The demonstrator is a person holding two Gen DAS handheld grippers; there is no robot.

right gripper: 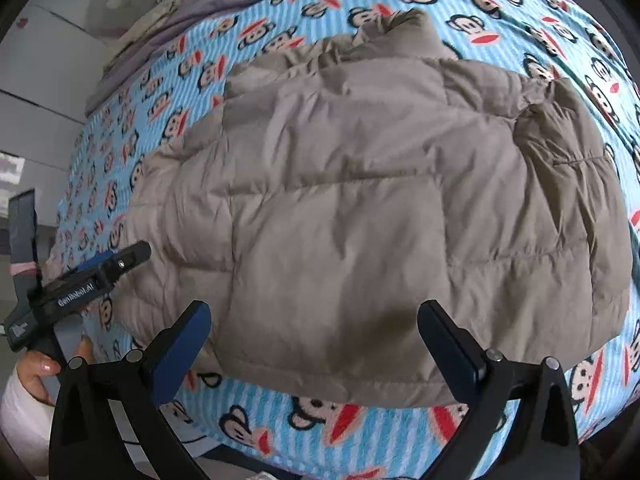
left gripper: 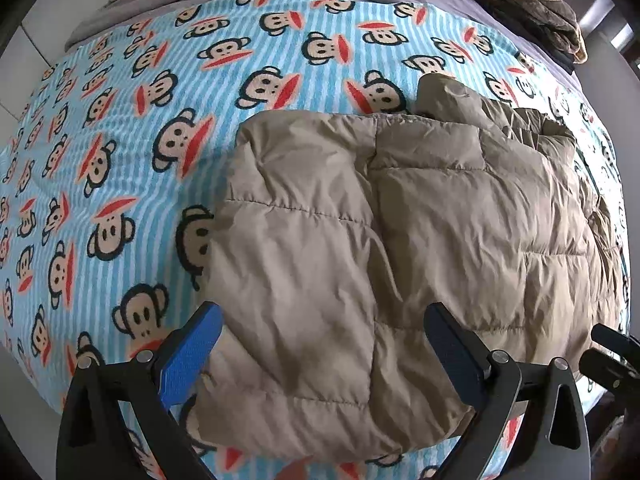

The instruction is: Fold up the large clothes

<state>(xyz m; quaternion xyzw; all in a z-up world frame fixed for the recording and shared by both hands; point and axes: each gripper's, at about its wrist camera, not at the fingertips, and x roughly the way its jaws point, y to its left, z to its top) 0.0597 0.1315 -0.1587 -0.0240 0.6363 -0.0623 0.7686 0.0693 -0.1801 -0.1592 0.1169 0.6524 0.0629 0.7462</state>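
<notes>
The left gripper (left gripper: pixel 324 344) hung wide open over the near hem of the tan puffer jacket (left gripper: pixel 400 224), holding nothing. The right gripper (right gripper: pixel 314 344) was equally spread and empty above the same hem. The jacket lay folded on the monkey-print blanket (left gripper: pixel 120 160), its long axis running from the near hem away to the collar (right gripper: pixel 404 28) at the far end. Only the left view showed a pile of folded clothes (left gripper: pixel 532 12) at the far right corner. Only the right view showed the hand (right gripper: pixel 36 372) gripping the left tool's handle.
</notes>
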